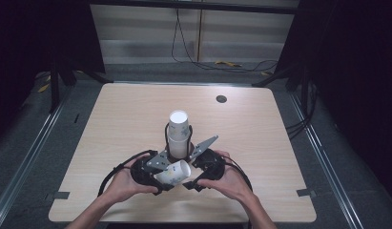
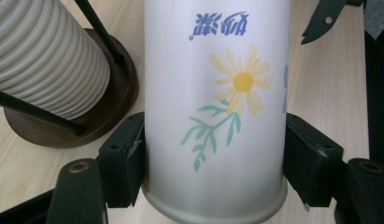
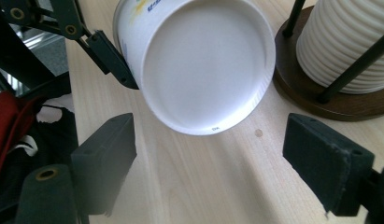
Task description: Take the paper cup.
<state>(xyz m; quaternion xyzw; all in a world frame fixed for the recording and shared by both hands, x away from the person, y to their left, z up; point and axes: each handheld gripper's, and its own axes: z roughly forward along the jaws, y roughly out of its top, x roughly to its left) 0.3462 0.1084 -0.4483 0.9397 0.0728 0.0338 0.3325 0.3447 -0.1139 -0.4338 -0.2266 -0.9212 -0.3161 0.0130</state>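
- Left gripper: its fingers pinch the paper cup from both sides, pads pressed flat on the wall just above the rim.
- Paper cup lies tipped on its side above the near middle of the desk, between the person's two hands, just in front of the cup stack.
- Cup print, in the left gripper view: a yellow daisy with green leaves and blue lettering (seen upside down there).
- Right gripper: fingers spread wide, nothing between the pads; bare desk shows in the gap.
- In the right gripper view the cup's white base faces the camera, ahead of the spread fingers and apart from them (one left-gripper finger shows pressed on its side wall).
- Cup stack: ribbed white cups, upright in a holder of thin black rods on a round dark wooden base, at mid-desk, just beyond both grippers.
- Dark round grommet at the far side of the desk, well apart from the work.
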